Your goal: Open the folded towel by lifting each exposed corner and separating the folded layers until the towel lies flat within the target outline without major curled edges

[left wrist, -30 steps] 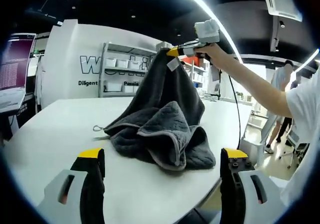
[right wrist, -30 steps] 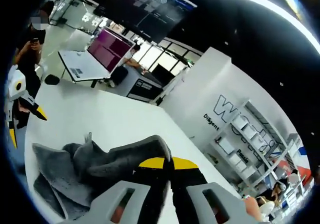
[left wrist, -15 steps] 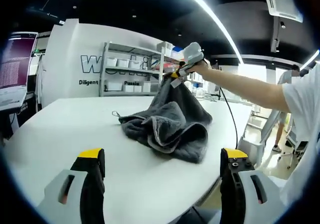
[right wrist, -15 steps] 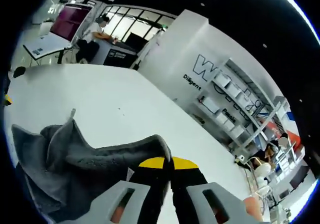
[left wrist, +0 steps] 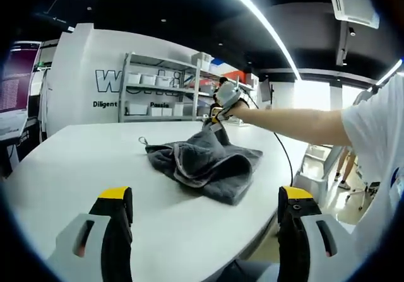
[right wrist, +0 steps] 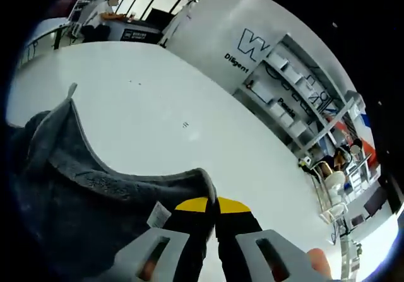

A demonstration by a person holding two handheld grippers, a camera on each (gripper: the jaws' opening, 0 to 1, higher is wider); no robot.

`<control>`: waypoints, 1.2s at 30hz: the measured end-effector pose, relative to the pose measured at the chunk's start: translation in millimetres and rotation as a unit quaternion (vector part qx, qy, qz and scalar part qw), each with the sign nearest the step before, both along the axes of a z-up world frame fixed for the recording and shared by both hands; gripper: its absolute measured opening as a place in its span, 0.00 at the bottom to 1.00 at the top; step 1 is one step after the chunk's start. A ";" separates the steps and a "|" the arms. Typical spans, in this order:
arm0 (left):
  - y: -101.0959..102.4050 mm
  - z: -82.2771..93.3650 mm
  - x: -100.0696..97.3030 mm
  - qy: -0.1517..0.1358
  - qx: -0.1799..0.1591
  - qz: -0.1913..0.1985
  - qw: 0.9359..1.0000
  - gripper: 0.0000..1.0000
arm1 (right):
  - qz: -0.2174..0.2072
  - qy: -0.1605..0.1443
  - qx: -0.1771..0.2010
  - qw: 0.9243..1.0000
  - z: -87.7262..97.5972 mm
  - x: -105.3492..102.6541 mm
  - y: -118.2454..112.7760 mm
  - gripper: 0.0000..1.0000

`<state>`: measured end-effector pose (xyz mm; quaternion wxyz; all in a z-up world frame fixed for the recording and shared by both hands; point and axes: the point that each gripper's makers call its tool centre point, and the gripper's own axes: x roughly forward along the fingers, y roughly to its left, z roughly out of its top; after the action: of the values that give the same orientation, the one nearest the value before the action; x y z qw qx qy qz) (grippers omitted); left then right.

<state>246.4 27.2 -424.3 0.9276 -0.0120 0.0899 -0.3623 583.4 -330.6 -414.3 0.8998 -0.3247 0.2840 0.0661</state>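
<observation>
A dark grey towel (left wrist: 203, 159) lies crumpled on the white table (left wrist: 82, 162), with a small hanging loop at its left end. In the left gripper view my right gripper (left wrist: 215, 112) holds the towel's far corner just above the table, at the end of a person's outstretched arm. My left gripper (left wrist: 202, 205) is open near the table's front edge, well short of the towel, with nothing between its fingers. In the right gripper view my right gripper (right wrist: 212, 205) is shut on the towel (right wrist: 69, 187) corner, beside a small white label (right wrist: 158, 214).
The table (right wrist: 158, 105) stretches wide beyond the towel. White shelving (left wrist: 161, 93) with bins stands against a lettered wall behind it. A person works at a desk (right wrist: 107, 14) far off. A cable (left wrist: 287, 162) hangs down past the table's right edge.
My right gripper has lowered the held corner and carried it farther away over the table. The towel has sunk from a tall peak into a lower, flatter heap. My left gripper has stayed put.
</observation>
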 end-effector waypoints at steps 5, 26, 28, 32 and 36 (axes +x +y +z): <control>-2.2 -1.8 -1.2 0.000 0.004 -0.002 1.000 0.94 | -0.007 0.008 0.009 1.000 -13.4 2.9 -1.8 0.00; -5.6 1.9 -11.9 -0.005 0.003 0.000 1.000 0.94 | 0.127 -0.106 0.261 0.951 42.9 -77.9 15.5 0.52; -5.9 3.0 -12.2 -0.005 0.003 0.001 1.000 0.94 | 0.141 -0.118 0.302 0.935 45.6 -97.9 20.1 0.60; -10.6 6.3 -12.5 -0.009 0.006 -0.003 1.000 0.94 | 0.167 -0.126 0.343 0.916 43.1 -137.6 24.4 0.75; -15.2 7.8 -13.6 -0.009 0.009 -0.008 1.000 0.94 | 0.186 -0.140 0.359 0.904 39.4 -172.6 21.2 0.84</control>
<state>232.8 12.0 -416.6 0.9257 0.0001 0.0845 -0.3688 410.8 -309.4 -374.9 0.9573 -0.0328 0.0469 0.2835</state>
